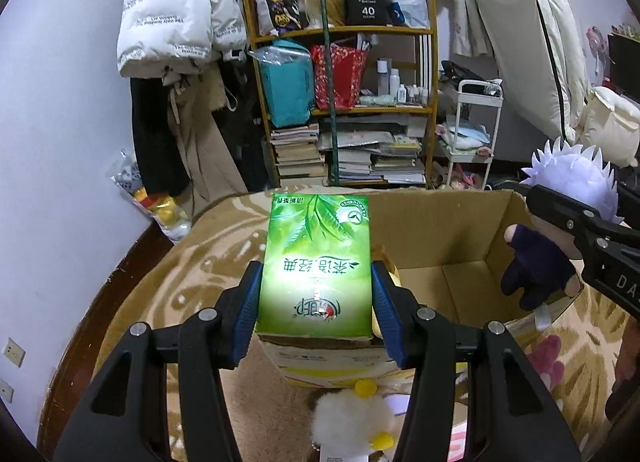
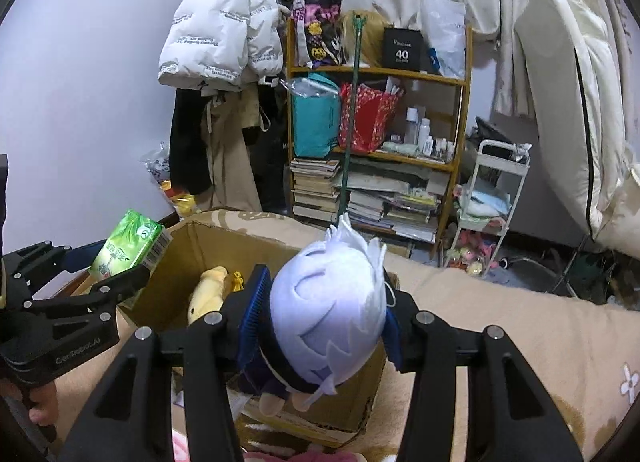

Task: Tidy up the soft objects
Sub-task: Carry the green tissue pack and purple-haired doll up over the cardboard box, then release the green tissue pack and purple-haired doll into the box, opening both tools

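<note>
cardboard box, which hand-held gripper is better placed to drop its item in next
Right, probably. The right hand-held gripper holds the white-haired plush doll directly above the open cardboard box. The left hand-held gripper holds the green tissue pack over the box's edge.

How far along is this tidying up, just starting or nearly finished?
Partway, I would say. A yellow plush already lies inside the cardboard box. The left hand-held gripper holds a green tissue pack and the right hand-held gripper a white-haired doll, both over the box. A fluffy white toy waits outside it.
</note>
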The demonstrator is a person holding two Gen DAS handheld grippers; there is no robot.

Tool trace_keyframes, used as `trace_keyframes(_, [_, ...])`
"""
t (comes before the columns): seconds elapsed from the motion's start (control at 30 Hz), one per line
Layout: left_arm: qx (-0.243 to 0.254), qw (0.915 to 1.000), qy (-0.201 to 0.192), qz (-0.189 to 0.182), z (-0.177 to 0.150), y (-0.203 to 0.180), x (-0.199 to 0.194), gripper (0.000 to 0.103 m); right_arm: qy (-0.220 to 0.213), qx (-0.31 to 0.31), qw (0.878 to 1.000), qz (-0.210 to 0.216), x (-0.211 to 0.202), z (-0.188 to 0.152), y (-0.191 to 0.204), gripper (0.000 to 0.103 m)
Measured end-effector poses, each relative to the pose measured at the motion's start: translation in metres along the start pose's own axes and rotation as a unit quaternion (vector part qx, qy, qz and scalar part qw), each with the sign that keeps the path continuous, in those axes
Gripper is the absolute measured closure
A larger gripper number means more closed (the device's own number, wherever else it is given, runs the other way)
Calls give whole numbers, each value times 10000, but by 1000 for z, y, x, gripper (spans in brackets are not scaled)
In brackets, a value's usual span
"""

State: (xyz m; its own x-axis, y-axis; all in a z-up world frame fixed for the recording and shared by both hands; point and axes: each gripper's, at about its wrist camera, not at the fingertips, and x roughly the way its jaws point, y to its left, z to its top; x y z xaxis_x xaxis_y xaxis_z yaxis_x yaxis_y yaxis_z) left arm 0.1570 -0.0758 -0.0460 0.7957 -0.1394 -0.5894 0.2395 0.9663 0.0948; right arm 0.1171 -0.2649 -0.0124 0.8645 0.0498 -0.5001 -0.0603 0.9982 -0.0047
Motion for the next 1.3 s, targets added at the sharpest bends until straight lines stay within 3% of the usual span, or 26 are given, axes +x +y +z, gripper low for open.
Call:
trace_keyframes(0.33, [-16, 9996, 273, -103, 1, -6, 15, 50, 141, 109, 9997, 147, 8, -7, -5, 47])
trace_keyframes(0.47, [79, 9998, 204, -34, -1, -8, 9, 35, 145, 133, 9997, 176, 8, -7, -5, 46])
trace_keyframes(0.57, [-15, 9996, 284, -79, -3, -5, 5, 33, 112, 159, 9997, 179, 4, -7, -4, 38])
trace_keyframes(0.63, [-57, 9995, 314, -91, -4, -2, 3, 26, 98, 153, 9996, 194, 1, -7, -2, 36])
trace_keyframes(0.67, [-72, 9995, 308, -61, -5, -1, 1, 20, 96, 159, 9996, 194, -1, -7, -2, 33])
trace_keyframes(0.77, [-79, 9995, 316, 29, -8, 3, -5, 20, 37, 211, 9996, 177, -7, -8, -1, 17])
trace_keyframes(0.9, [-149, 9991, 386, 112, -10, 8, -13, 8, 27, 242, 9996, 161, -18, -9, 2, 10])
trace_keyframes(0.97, [-200, 9990, 367, 180, -11, 11, -19, 8, 61, 272, 9995, 168, -22, -10, 2, 1])
trace_keyframes(1.3, [-312, 9975, 552, 297, -22, 24, -50, 7, 125, 480, 9986, 202, -52, -17, 4, 0])
